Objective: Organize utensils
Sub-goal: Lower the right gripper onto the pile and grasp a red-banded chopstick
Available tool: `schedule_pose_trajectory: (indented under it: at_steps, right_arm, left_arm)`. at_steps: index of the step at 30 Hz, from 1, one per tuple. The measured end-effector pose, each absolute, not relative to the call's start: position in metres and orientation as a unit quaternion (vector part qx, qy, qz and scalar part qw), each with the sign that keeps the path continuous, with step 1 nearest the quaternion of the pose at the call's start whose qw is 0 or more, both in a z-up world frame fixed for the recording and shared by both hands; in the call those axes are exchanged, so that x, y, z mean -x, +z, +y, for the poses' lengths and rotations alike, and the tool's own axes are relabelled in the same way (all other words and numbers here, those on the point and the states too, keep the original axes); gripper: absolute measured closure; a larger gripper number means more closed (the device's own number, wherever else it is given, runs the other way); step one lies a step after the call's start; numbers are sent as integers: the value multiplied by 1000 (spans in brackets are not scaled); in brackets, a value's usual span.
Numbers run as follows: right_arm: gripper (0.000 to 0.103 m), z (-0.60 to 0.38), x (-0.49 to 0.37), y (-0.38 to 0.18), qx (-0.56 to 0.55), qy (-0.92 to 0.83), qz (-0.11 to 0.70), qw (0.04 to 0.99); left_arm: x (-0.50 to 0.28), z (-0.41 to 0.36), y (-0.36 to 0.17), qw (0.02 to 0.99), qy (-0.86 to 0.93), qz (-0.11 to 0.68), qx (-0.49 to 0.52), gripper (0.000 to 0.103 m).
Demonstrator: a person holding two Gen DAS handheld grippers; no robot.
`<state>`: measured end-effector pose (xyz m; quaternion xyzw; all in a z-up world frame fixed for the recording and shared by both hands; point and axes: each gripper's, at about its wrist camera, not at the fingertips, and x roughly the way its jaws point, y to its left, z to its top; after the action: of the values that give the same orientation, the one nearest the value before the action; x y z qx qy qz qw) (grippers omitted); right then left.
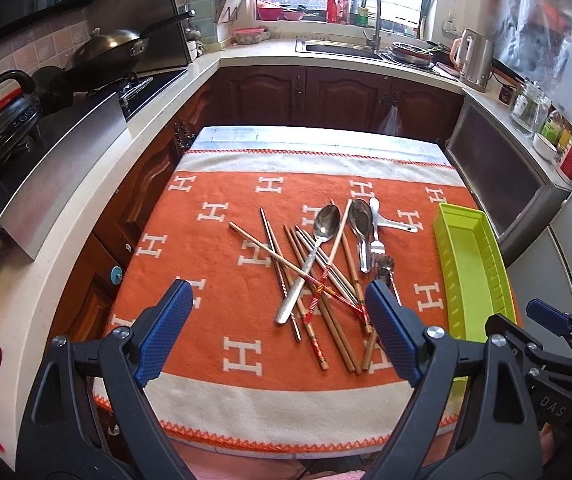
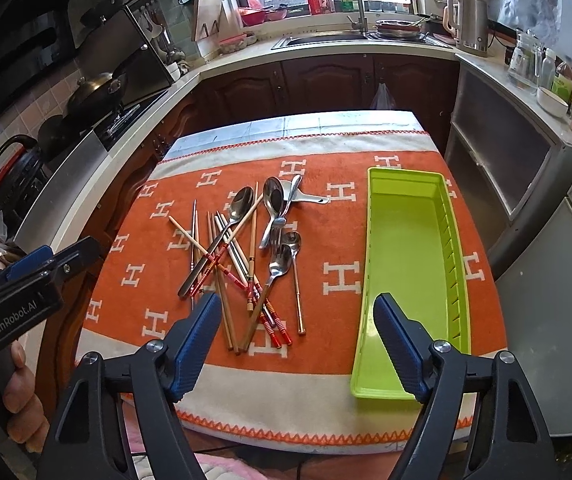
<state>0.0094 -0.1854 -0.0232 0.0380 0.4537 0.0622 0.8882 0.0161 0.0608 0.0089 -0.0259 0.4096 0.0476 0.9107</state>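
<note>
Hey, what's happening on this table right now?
A person holds a gripper in each hand over an orange towel on a kitchen table. A jumbled pile of chopsticks, spoons and a fork lies in the middle, and a green tray beside it is empty. The left gripper and right gripper are both open and hold nothing, so sorting has not begun.
</note>
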Motion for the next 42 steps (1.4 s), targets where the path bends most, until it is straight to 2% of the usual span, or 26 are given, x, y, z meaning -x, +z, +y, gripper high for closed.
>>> schedule_pose_trajectory:
  at_steps: [12,22,26,36,42]
  right_arm:
    - [38,-154,-66,-33,-19,103,474,874]
    - [59,-105,-153,-82,-45,170,528,831]
    - [66,-86,-194,-116,-72,185,563,802]
    - [77,-45,-264,-200,-95,158,621,762]
    - [91,-40,-278,-221,-100,133,622,765]
  left_arm:
    - [-64,125,-18,893,40,444,62,28]
    - [-118,152,-88,854,5,504,128,39]
    - [-145,162,-117,834,3,528,159,40]
    - [-196,185,-175,789,14,561,250,40]
    - [-211,172,-191,772,11,578,265,40]
